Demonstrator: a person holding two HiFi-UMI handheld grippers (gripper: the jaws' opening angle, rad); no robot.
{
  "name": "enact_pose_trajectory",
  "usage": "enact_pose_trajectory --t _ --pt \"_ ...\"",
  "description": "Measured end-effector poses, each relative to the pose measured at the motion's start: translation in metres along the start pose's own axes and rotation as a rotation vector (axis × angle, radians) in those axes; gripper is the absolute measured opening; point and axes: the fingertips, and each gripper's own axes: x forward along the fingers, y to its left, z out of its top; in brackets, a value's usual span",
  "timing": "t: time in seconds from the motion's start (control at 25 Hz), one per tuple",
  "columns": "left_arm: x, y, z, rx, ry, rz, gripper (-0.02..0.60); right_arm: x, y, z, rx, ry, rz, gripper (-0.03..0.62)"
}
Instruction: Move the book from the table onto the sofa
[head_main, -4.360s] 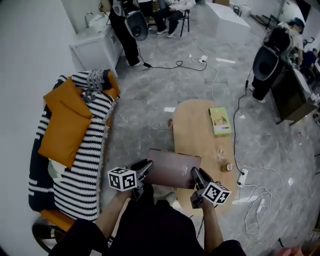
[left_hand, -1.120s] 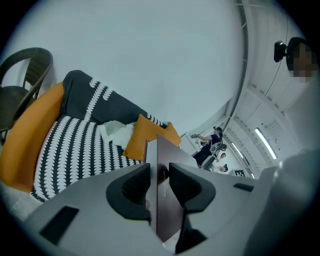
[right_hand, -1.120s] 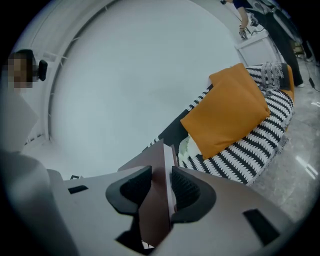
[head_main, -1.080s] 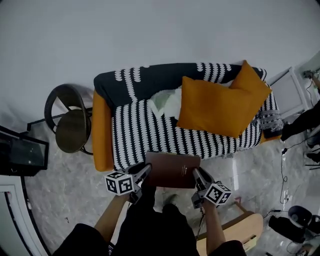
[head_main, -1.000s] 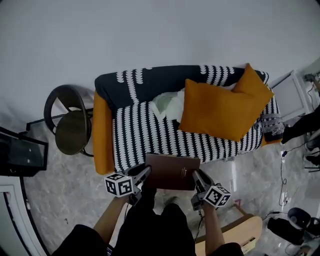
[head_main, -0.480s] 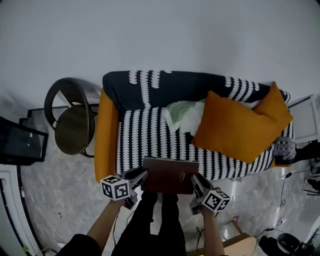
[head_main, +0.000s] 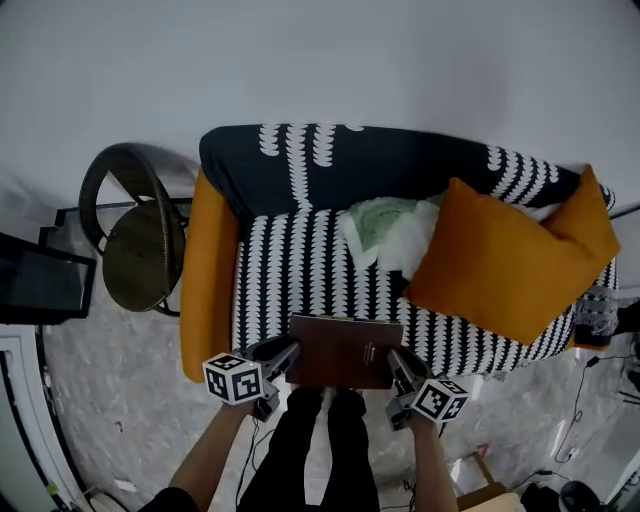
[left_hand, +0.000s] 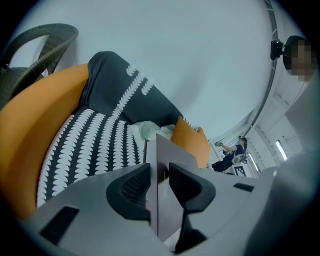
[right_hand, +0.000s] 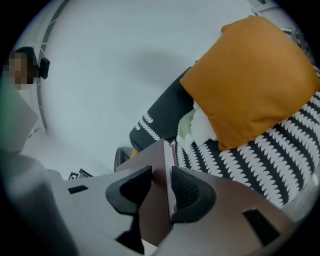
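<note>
The person wears black trousers (head_main: 345, 450); left tongs (head_main: 284, 351) and right tongs (head_main: 399, 363) are grey, black-padded, carrying black-and-white marker cubes (head_main: 233, 378).

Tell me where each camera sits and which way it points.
Head view: on the person's head, looking steeply down at the sofa; shows forearms, legs, and the left gripper and right gripper clamping the book.
Left gripper view: on the left gripper, looking along its jaws, shut on the book, across the sofa.
Right gripper view: on the right gripper, along its jaws, shut on the book, toward the orange cushion.
Shared: both gripper views show book, sofa and cushion.
</note>
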Motion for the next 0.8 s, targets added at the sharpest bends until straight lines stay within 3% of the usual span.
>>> enact_pose_trajectory --t 0.52,0.8 --pt "0.08 0.108 -0.025 -0.09 0.012 0.065 0.124 0.096 -0.093 -0.032 0.045 0.101 -0.039 0.143" --pt "0.1 0.124 -0.027 -0.103 0.014 0.071 0.124 0.111 -0.109 -0.035 0.036 0.11 -0.047 0.144"
